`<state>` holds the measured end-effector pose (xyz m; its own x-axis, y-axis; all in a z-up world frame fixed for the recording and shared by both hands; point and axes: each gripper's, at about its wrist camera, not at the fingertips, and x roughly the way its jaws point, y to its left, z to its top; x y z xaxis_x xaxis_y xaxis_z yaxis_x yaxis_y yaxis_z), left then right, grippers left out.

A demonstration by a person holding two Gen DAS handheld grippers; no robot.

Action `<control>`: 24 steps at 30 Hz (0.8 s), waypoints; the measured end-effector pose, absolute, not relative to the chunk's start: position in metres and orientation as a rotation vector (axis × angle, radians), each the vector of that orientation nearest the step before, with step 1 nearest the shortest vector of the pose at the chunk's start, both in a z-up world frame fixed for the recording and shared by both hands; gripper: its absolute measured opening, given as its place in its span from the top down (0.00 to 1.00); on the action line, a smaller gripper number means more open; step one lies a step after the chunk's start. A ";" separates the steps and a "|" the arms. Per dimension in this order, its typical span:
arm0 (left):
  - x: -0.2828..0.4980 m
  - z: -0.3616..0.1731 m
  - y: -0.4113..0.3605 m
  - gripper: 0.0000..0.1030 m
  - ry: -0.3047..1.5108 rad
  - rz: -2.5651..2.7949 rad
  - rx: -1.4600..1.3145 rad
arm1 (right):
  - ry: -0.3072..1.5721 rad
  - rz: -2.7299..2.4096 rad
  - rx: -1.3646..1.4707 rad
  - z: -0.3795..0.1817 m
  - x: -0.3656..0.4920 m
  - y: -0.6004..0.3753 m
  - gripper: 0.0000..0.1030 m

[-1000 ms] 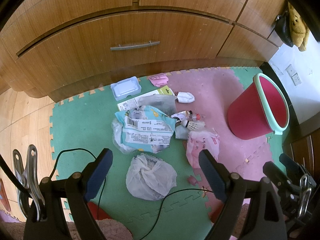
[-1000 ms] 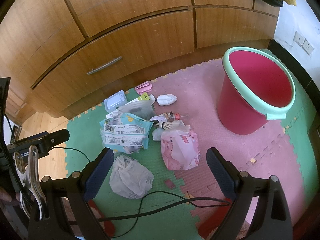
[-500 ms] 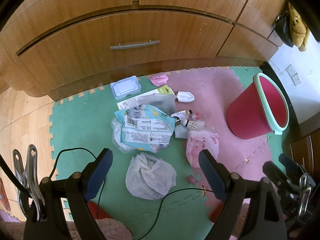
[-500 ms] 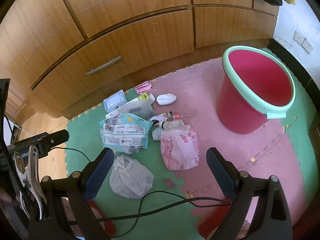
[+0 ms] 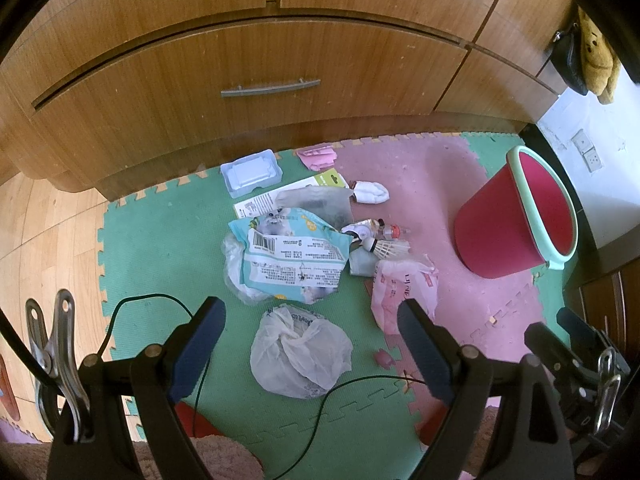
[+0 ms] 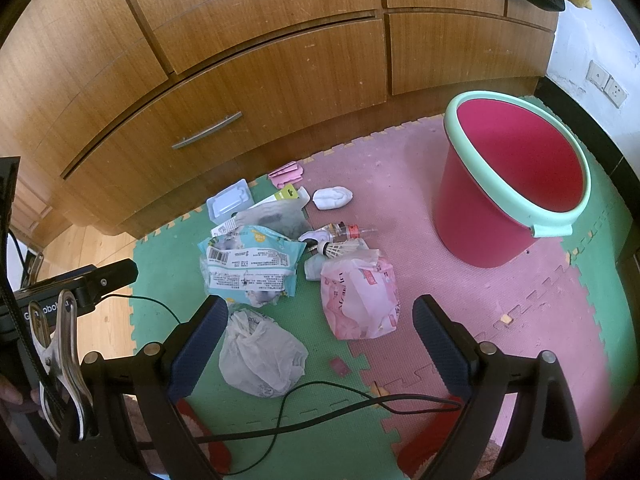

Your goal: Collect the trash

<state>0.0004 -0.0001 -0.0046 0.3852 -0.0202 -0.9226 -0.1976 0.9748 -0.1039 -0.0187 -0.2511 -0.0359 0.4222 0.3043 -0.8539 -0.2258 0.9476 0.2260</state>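
Note:
Trash lies in a heap on the foam mat: a crumpled white plastic bag [image 5: 301,351] [image 6: 262,354], a light blue wrapper [image 5: 292,258] [image 6: 250,266], a pink packet [image 5: 402,286] [image 6: 360,296], a shuttlecock [image 5: 386,246] [image 6: 340,249], a small bottle [image 6: 348,231], a white wad [image 5: 372,192] [image 6: 332,198] and a clear plastic tray [image 5: 251,172] [image 6: 230,202]. A red bucket with a mint rim [image 5: 516,222] [image 6: 512,184] stands to the right. My left gripper [image 5: 312,312] hangs open above the white bag. My right gripper [image 6: 322,308] is open too, above the pink packet. Both hold nothing.
A wooden cabinet with a drawer handle [image 5: 270,87] [image 6: 207,130] runs along the back. Green and pink foam tiles [image 5: 160,240] cover the floor, with bare wood [image 5: 44,240] to the left. Thin black cables [image 6: 320,404] trail across the mat. A wall socket [image 5: 588,156] sits at the right.

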 end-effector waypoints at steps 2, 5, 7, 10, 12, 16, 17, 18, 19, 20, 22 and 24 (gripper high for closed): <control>-0.001 -0.005 0.000 0.12 1.173 0.114 -0.210 | 1.086 0.332 0.080 -0.034 -0.018 -0.249 0.07; -0.007 -0.009 -0.005 0.12 1.173 0.116 -0.208 | 1.086 0.331 0.077 -0.039 -0.020 -0.252 0.07; -0.007 -0.008 -0.005 0.12 1.172 0.115 -0.209 | 1.088 0.328 0.074 -0.042 -0.020 -0.254 0.07; -0.007 -0.009 -0.005 0.12 1.173 0.115 -0.208 | 1.088 0.326 0.075 -0.042 -0.021 -0.257 0.07; -0.008 -0.009 -0.005 0.12 1.174 0.114 -0.209 | 1.086 0.324 0.073 -0.044 -0.022 -0.254 0.07; -0.008 -0.009 -0.006 0.12 1.174 0.115 -0.209 | 1.087 0.324 0.073 -0.043 -0.021 -0.253 0.07; -0.008 -0.009 -0.006 0.12 1.175 0.114 -0.209 | 1.087 0.325 0.073 -0.043 -0.021 -0.253 0.07; -0.007 -0.009 -0.005 0.12 1.175 0.114 -0.210 | 1.088 0.324 0.073 -0.043 -0.021 -0.253 0.07; -0.009 -0.010 -0.006 0.12 1.175 0.113 -0.209 | 1.088 0.324 0.073 -0.043 -0.022 -0.253 0.07; -0.008 -0.009 -0.006 0.12 1.176 0.113 -0.209 | 1.088 0.324 0.074 -0.043 -0.022 -0.253 0.07; -0.008 -0.010 -0.006 0.12 1.177 0.114 -0.209 | 1.089 0.325 0.074 -0.043 -0.020 -0.252 0.07; -0.010 -0.011 -0.007 0.12 1.178 0.115 -0.208 | 1.090 0.325 0.074 -0.043 -0.020 -0.252 0.07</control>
<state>-0.0099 -0.0071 -0.0108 0.3803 -0.0194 -0.9247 -0.1974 0.9750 -0.1017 -0.0202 -0.2523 -0.0433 0.4205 0.2956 -0.8578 -0.2233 0.9501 0.2180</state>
